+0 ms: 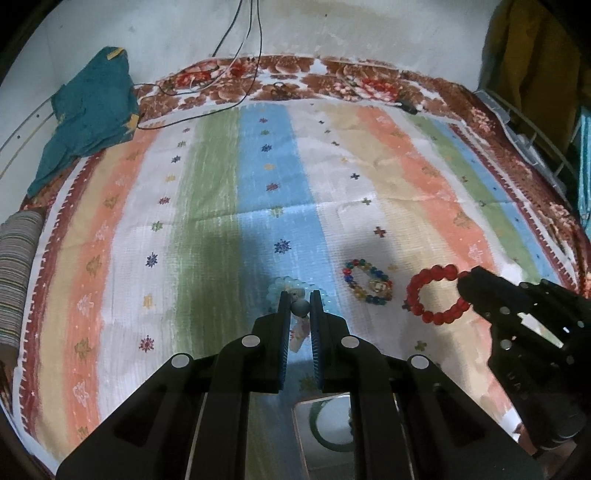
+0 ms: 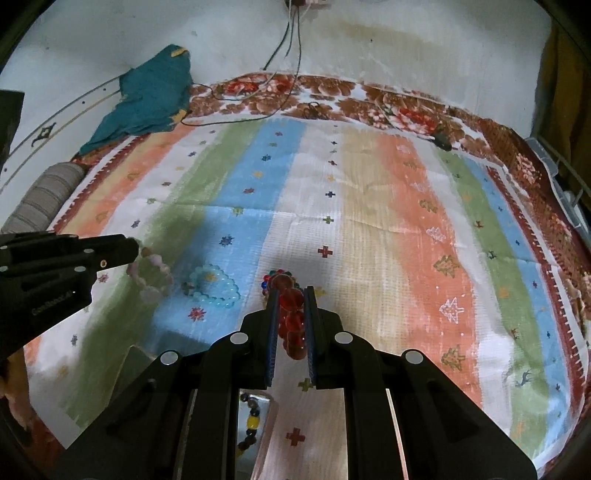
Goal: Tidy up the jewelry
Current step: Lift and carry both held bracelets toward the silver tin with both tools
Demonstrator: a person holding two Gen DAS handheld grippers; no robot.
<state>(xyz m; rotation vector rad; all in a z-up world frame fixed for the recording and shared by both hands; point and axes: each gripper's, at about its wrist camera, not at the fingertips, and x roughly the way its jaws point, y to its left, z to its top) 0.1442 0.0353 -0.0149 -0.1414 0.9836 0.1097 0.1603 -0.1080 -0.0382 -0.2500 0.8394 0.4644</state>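
Landmark: the red bracelet [image 1: 436, 295], lying on the striped cloth [image 1: 258, 184] that covers the bed.

Nearest, at the lower edge of each wrist view, a shiny tray or mirror [image 1: 325, 424] sits under the tools; in the right view it shows a dark and yellow bead string [image 2: 251, 424], probably the sorting place.

The right tongs [image 2: 291, 295] are nearly closed on the red bracelet's beads, pinching one side of the ring so it can be lifted whole.

Left of the red bracelet lies the multicolour bracelet [image 1: 367, 282], untouched. Further left the pale blue bracelet [image 1: 299, 291] rests flat, and the left tongs [image 1: 300, 301] are narrowed on a grey bead [image 1: 300, 308] of a pale pink bracelet [image 2: 151, 277].

Far beyond: a teal cloth [image 1: 92, 110] and cables [image 1: 240, 55] by the wall [image 1: 369, 29].
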